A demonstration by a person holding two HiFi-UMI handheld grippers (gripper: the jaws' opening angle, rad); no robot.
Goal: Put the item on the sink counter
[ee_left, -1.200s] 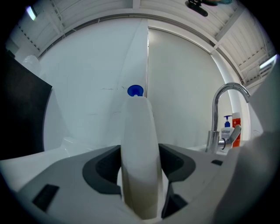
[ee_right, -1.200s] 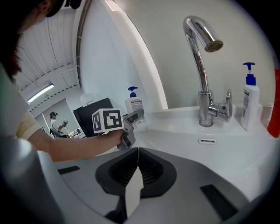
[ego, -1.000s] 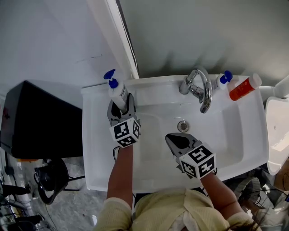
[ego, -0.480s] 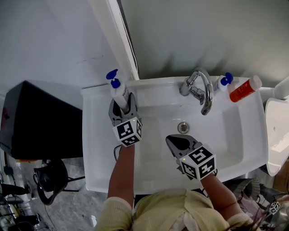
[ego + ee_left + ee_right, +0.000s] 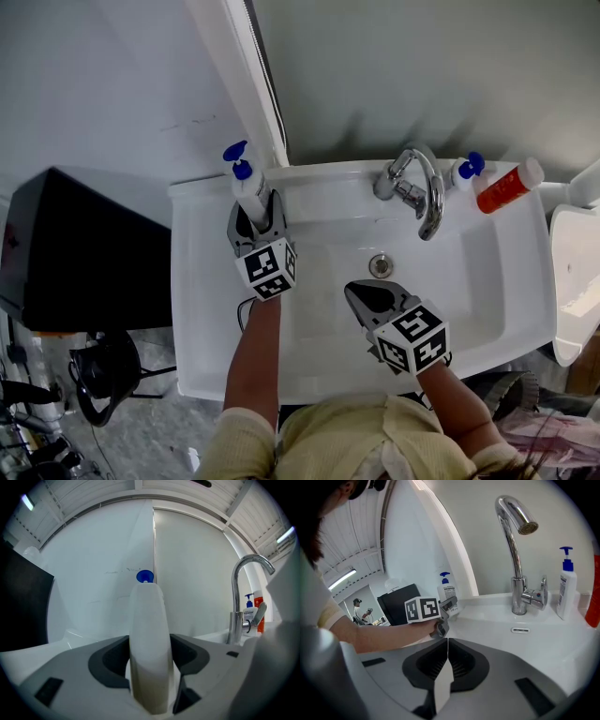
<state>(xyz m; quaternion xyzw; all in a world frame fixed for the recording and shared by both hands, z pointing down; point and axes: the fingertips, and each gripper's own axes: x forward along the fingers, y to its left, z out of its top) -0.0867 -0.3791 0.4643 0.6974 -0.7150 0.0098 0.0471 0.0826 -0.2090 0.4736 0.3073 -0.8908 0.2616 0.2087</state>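
My left gripper [image 5: 255, 214] is shut on a white pump bottle [image 5: 247, 192] with a blue pump head, holding it upright over the back left corner of the white sink counter [image 5: 202, 281]. In the left gripper view the bottle [image 5: 149, 644] fills the gap between the jaws, its blue top [image 5: 145, 576] showing above. I cannot tell whether its base touches the counter. My right gripper [image 5: 367, 297] hovers over the basin near the drain, shut with nothing in it; its jaws meet in the right gripper view [image 5: 447, 645].
A chrome tap [image 5: 417, 187] stands at the back of the basin. Behind it are a small white pump bottle [image 5: 462, 170] and a red bottle [image 5: 506, 185]. A black box [image 5: 84, 253] stands left of the sink, a white fixture [image 5: 574, 281] at right.
My left gripper has carried the pump bottle slightly right and toward the back of the counter. The right gripper has stayed put.
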